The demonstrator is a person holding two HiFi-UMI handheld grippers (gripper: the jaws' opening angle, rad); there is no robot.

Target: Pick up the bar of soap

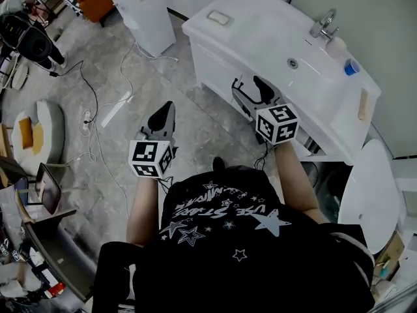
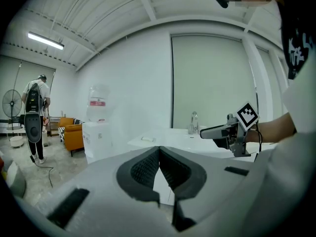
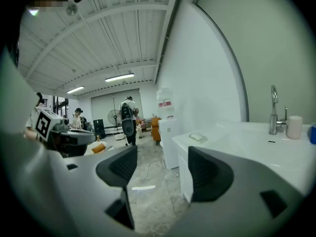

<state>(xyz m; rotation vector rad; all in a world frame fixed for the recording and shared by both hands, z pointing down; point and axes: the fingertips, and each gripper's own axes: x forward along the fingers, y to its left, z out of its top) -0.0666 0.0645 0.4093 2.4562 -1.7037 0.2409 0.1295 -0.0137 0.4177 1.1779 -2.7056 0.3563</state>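
The bar of soap (image 1: 219,18) (small, faint) lies flat on the table's (image 1: 260,25) end, long axis roughly lengthwise. Left hand-held gripper (image 1: 168,106) pinched together, empty; right hand-held gripper (image 1: 249,82) spread, empty.

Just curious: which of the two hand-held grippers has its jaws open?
The right hand-held gripper: its jaws stand wide apart; the left hand-held gripper has them shut.

Counter (image 1: 260,31) open around soap (image 1: 219,18); faucet (image 1: 324,23) far end; water dispenser (image 1: 140,8) beside corner.
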